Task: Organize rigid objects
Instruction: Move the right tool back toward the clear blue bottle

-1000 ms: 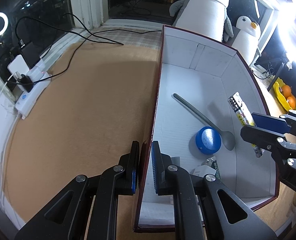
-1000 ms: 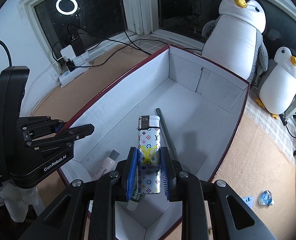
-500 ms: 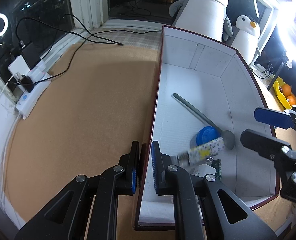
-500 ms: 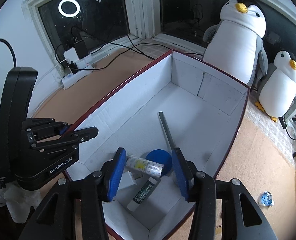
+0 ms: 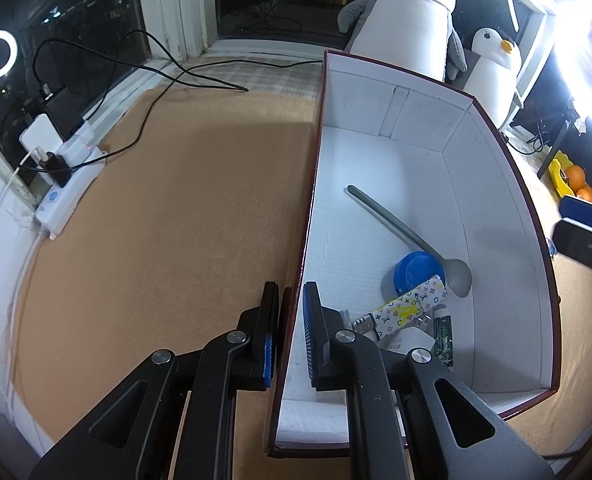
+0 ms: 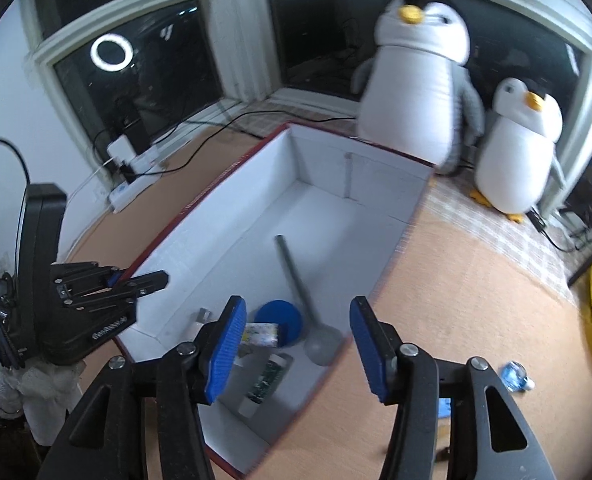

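Right, left wrist view: left claw [image 5: 289, 332] is clamped on the near wall of the box [image 5: 500, 184], steadying it. Patterned lighter [image 5: 410, 308] lies flat in the box at 4 o'clock, against the blue lid [image 5: 414, 266] and spoon [image 5: 412, 240].

Right wrist view: right claw [image 6: 296, 350] empty, jaws opening over the box's near end. Suggest lifting it clear before swinging toward the small blue item [image 6: 516, 374] on the table [image 6: 476, 300] at 4 o'clock.

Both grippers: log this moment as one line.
left gripper: shut on box wall | right gripper: jaws opening, nothing between them | lighter: lying in box beside blue lid
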`<state>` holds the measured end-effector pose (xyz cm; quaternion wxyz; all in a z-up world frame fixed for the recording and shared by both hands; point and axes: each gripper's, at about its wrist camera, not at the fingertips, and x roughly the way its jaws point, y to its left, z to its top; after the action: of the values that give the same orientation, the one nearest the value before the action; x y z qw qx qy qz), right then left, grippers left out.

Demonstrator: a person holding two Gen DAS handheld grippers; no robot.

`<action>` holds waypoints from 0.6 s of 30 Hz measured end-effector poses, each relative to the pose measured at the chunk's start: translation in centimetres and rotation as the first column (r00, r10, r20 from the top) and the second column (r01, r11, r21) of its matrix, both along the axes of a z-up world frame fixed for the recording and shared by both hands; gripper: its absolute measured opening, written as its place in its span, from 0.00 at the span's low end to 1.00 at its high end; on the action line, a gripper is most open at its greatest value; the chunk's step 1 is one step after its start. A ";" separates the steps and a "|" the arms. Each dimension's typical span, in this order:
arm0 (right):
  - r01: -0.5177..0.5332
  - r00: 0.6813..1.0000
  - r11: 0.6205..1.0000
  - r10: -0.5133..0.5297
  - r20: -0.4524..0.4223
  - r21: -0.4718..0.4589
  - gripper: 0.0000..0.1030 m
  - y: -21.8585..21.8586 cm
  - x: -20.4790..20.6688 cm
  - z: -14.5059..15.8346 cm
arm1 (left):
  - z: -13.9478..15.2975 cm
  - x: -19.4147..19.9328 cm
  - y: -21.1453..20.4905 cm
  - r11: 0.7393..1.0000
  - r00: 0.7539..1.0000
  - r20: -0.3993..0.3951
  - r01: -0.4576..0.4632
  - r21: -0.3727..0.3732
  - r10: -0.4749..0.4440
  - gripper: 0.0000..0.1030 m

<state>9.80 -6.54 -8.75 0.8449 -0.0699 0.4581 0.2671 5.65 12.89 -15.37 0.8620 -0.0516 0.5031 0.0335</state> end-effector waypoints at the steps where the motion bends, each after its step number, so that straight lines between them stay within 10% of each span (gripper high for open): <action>1: 0.014 1.000 1.000 -0.014 0.000 0.002 0.50 -0.7 0.1 0.0 | 0.0 0.0 0.0 1.000 1.000 0.000 0.000 0.001 0.000 0.10; 18: 0.313 0.948 0.948 -0.315 -0.048 -0.051 0.52 -16.4 2.5 -2.8 | 0.2 0.4 -0.6 0.999 1.000 -0.019 -0.013 0.051 0.014 0.10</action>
<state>12.30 -22.90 -11.57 0.8620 -0.0067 0.4922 0.1211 6.06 12.25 -15.16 0.8579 -0.0325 0.5101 0.0528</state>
